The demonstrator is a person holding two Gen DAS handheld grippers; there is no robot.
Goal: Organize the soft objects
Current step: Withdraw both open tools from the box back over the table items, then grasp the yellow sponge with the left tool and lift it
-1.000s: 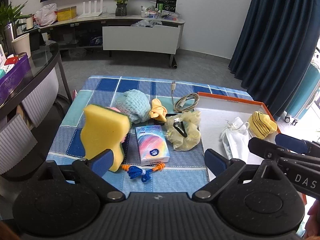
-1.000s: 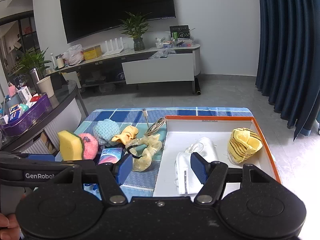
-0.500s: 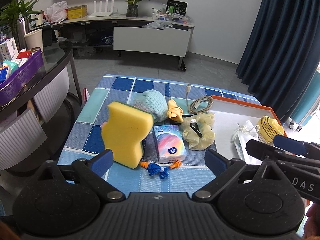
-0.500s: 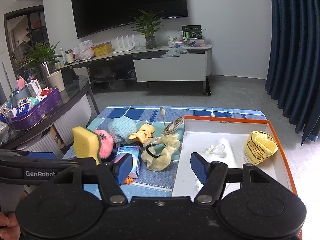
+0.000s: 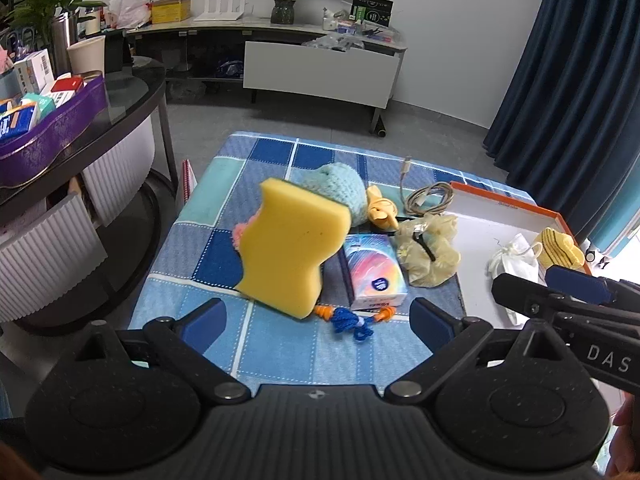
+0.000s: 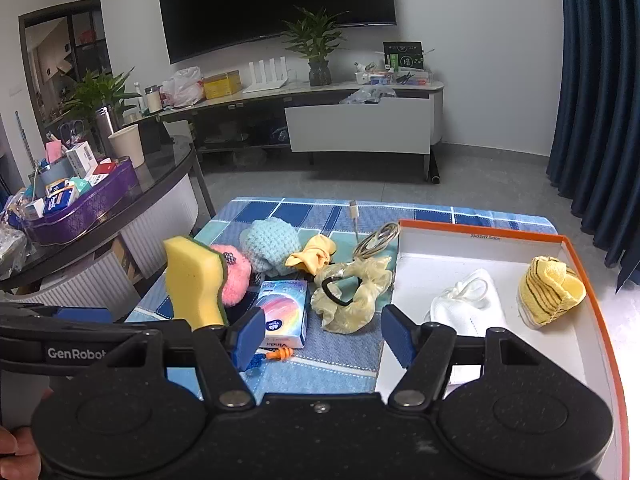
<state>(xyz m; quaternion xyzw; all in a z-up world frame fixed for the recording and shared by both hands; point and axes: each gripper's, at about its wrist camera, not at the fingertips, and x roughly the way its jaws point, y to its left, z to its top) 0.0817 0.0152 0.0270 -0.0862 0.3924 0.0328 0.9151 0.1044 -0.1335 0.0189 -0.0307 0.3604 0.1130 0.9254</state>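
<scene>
Tablecloth (image 5: 224,200), blue check, w/ soft items bunched mid-table, both wrist views.

- Sponge (image 5: 290,248): yellow, waisted, green scour layer on back (seen in right view (image 6: 192,280)). Stands on edge, long axis near upright, top tilted slightly; broad yellow face toward left gripper. Hides most of pink pom (image 6: 236,280) just behind it.
- Knit ball (image 5: 340,192), pale blue, behind sponge, touching pink pom.
- Yellow cloth bow (image 6: 312,258), just beside knit ball, right of it.
- Tissue pack (image 5: 374,270), rainbow print, flat, long axis running away from camera; just right of sponge base.
- Earplugs on blue cord (image 5: 352,320), orange tips, at near end of tissue pack, nearest thing to left gripper.
- Scrunchie (image 6: 352,292), pale yellow, w/ black hair tie lying on it; between tissue pack and box.
- Cable (image 5: 428,198), coiled, plug end pointing to far edge.
- Box (image 6: 480,228), white inside, orange rim, on right part of table. Holds white mask (image 6: 468,304) and yellow striped cloth (image 6: 548,292), apart from each other.

Left gripper (image 5: 318,320): jaws wide apart, nothing held, short of earplugs and sponge.
Right gripper (image 6: 322,338): jaws spread wide, nothing held; straddles box's left rim, above scrunchie's near edge.
</scene>
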